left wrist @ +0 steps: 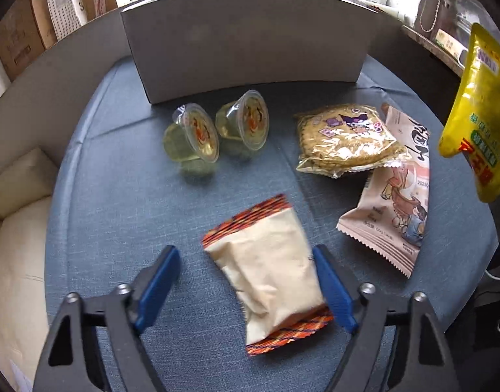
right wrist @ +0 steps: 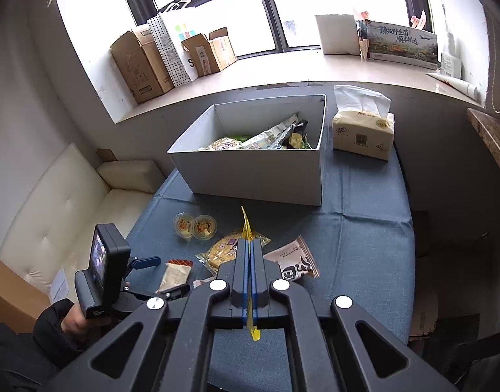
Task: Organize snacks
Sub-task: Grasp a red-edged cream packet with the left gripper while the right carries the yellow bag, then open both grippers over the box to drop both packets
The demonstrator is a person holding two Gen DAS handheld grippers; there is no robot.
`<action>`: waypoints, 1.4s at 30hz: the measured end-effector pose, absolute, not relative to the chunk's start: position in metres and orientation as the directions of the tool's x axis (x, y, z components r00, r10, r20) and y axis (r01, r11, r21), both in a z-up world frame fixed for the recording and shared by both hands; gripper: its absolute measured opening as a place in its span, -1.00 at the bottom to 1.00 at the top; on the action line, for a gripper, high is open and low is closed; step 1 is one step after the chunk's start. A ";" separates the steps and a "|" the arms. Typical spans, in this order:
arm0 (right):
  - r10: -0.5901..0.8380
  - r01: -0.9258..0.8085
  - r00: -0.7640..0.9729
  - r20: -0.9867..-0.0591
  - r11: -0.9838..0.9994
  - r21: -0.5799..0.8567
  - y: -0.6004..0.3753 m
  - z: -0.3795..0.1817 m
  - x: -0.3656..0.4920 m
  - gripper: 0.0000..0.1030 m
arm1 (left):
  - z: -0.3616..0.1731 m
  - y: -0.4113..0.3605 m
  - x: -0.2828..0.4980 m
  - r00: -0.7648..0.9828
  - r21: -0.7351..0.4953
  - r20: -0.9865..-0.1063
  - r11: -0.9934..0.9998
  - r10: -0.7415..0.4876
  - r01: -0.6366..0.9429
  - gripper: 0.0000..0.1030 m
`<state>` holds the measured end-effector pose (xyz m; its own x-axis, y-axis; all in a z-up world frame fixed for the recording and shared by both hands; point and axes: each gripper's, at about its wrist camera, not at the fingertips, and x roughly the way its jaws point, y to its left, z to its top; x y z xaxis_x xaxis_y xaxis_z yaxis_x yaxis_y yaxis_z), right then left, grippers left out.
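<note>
My left gripper (left wrist: 246,261) is open, its blue pads on either side of a cream snack packet with orange ends (left wrist: 269,271) lying on the blue tablecloth. My right gripper (right wrist: 249,245) is shut on a yellow pouch (right wrist: 246,228), held edge-on in the air above the table; the pouch also shows in the left wrist view (left wrist: 475,114) at the right. Two jelly cups (left wrist: 214,130), a clear cracker pack (left wrist: 348,140) and a pink-beige packet (left wrist: 393,202) lie on the cloth. A white box (right wrist: 256,173) holding several snacks stands behind them.
A tissue pack (right wrist: 364,130) stands right of the box. A cream sofa (right wrist: 70,202) lies left of the table. Cardboard boxes (right wrist: 171,58) sit on the windowsill behind. The left gripper (right wrist: 145,261) with its camera shows in the right wrist view.
</note>
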<state>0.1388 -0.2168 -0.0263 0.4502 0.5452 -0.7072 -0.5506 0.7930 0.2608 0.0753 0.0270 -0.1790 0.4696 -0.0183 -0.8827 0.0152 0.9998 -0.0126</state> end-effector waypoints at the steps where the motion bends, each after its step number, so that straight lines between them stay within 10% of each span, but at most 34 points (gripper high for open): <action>1: 0.548 -0.550 0.448 -0.707 0.792 0.266 -0.217 -0.028 0.138 -1.00 | -0.177 0.026 0.074 0.475 -0.006 -0.880 1.000 -0.014 0.017 0.26; 27: 0.599 -0.586 0.523 -0.607 0.769 0.254 -0.160 0.047 0.242 -1.00 | 0.018 0.078 0.184 0.802 -0.065 -0.591 0.996 -0.087 0.060 0.17; 42: 0.494 -0.569 0.517 -0.699 0.809 0.151 -0.088 0.013 0.350 -0.99 | -0.057 0.103 0.317 0.696 -0.075 -0.717 0.997 -0.046 -0.011 0.19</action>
<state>0.3502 -0.0877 0.0126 0.5168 0.4939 -0.6993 -0.5687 0.8086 0.1509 0.3166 0.1025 -0.0570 0.6957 -0.0456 -0.7169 -0.0114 0.9972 -0.0745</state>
